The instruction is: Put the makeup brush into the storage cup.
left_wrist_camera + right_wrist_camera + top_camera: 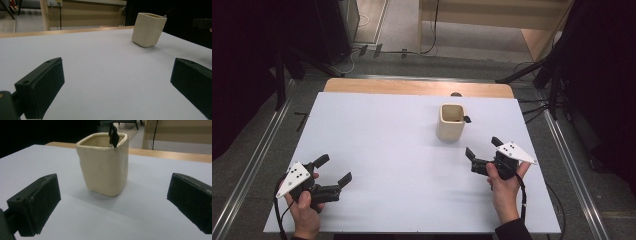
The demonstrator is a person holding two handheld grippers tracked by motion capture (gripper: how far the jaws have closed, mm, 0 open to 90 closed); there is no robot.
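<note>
A cream square cup (450, 121) stands upright on the white table (402, 150), toward the far right part of its surface. A small black clip (466, 119) sits on the cup's rim, on the side toward the table's right edge; in the right gripper view the clip (113, 133) sticks up above the rim of the cup (105, 167).

The right gripper (482, 148) is near the cup, on the person's side of it and slightly to the right, held by the right hand (504, 185). Its jaws stand wide apart and grip nothing, with the cup framed between them but well ahead of them.

The left gripper (333, 170) is well apart from the cup, near the table's near left corner, held by the left hand (304, 207). Its jaws are also spread wide and empty, above bare table. In the left gripper view the cup (148, 30) stands far off to the right.
</note>
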